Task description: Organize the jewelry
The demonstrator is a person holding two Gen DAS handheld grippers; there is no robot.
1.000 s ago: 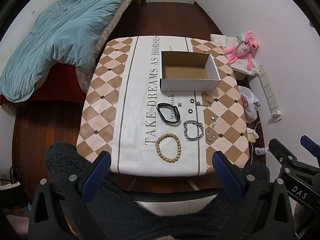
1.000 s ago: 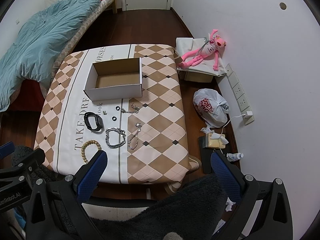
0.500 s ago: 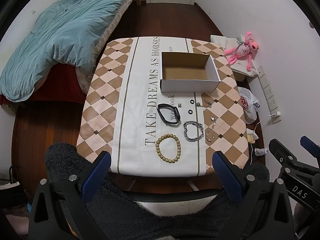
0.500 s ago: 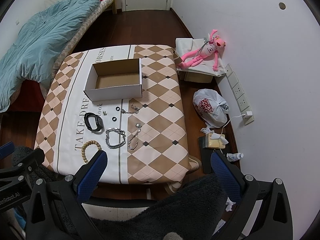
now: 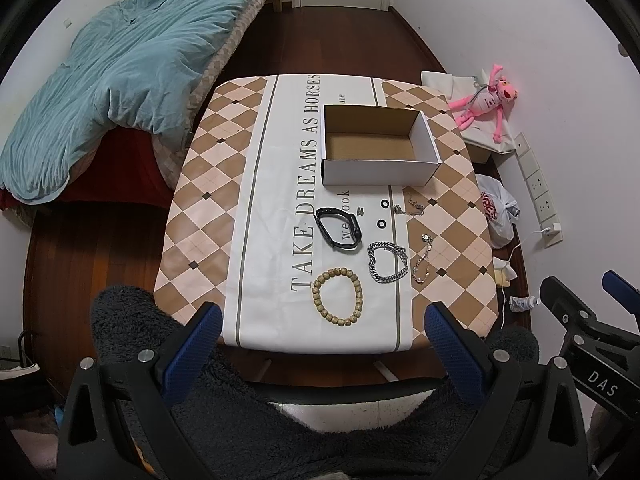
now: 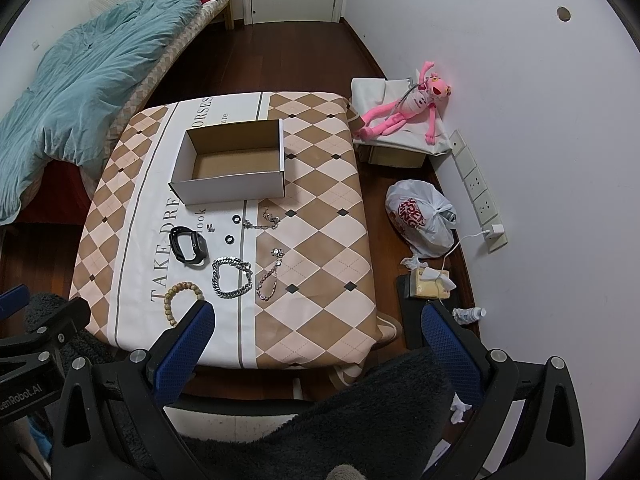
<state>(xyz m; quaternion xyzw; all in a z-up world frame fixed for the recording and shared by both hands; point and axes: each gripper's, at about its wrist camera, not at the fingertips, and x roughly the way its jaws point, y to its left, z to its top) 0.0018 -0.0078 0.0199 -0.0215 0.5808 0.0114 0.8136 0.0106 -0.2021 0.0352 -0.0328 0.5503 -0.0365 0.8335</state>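
Note:
An empty white cardboard box (image 5: 420, 172) (image 6: 236, 186) stands on the checkered table (image 5: 208, 208) (image 6: 320, 208). In front of it lie a black watch band (image 5: 339, 229) (image 6: 188, 245), a wooden bead bracelet (image 5: 338, 296) (image 6: 180, 298), a silver chain bracelet (image 5: 387, 262) (image 6: 232, 277), a thin bracelet (image 5: 422, 260) (image 6: 270, 278), a small chain (image 5: 410, 208) (image 6: 262, 222) and two black rings (image 5: 384, 204) (image 6: 235, 219). My left gripper (image 5: 322, 344) and right gripper (image 6: 318, 344) are both open and empty, held well above the near table edge.
A bed with a blue duvet (image 5: 120, 64) stands left of the table. A pink plush toy (image 6: 404, 110), a plastic bag (image 6: 420, 216), a tissue box (image 6: 426, 286) and a wall socket strip (image 6: 478, 188) are on the right along the wall.

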